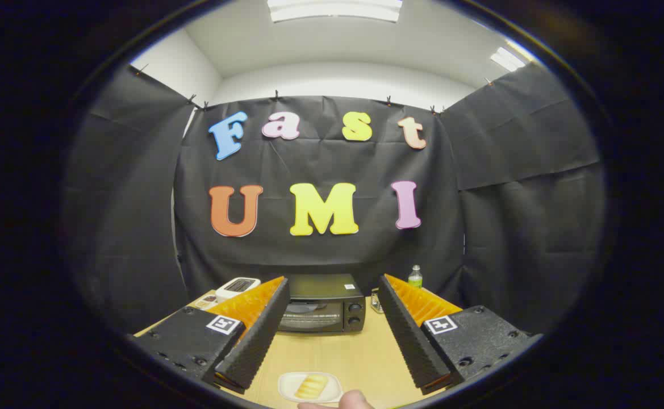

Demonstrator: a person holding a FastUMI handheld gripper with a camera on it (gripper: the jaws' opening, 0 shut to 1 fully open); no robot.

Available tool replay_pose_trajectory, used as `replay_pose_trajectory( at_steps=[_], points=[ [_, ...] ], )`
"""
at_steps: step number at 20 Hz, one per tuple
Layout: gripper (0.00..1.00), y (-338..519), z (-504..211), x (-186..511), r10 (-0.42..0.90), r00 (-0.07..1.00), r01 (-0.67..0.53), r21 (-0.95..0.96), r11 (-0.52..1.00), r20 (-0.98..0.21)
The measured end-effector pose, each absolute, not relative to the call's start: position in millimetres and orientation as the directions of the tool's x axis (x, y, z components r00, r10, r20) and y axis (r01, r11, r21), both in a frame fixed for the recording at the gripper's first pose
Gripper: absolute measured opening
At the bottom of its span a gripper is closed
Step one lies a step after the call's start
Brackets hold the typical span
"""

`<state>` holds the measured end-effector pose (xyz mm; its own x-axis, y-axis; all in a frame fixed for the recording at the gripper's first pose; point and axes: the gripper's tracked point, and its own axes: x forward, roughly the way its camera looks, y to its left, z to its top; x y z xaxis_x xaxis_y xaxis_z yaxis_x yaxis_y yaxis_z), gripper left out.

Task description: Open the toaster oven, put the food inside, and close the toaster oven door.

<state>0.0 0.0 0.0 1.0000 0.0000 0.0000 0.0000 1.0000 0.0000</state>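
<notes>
Toaster [237, 287]: pale, on the far left of the table, partly hidden behind the left finger.
Table [337, 352]: light wood top, running from beneath the fingers back to the cloth wall.
Gripper [332, 295]: fingers spread wide apart, gripping nothing, raised above the table.
Plate [309, 387]: small and pale, on the table near the bases of the fingers, roughly midway between them.
Food [310, 386]: yellowish ridged piece lying on the plate.
Toaster oven [323, 304]: dark box at the back of the table, seen between the two fingers and well beyond the plate; door shut, two knobs down its right side.
Fingertip [355, 400]: part of a person's hand, just beside the plate's near right rim.
Small shiny item [376, 302]: just right of the oven; cannot tell what.
Bottle [415, 276]: greenish with a pale cap, upright near the back wall, beyond the right finger.
</notes>
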Motion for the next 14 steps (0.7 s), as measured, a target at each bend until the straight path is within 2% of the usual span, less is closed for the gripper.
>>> replay_pose_trajectory(
  at_steps=[14],
  points=[
    [1.0, 4.6, -6.8, 1.9, 0.003, 1.0, -0.003, -0.027, 1.0, 0.003]
  ],
)
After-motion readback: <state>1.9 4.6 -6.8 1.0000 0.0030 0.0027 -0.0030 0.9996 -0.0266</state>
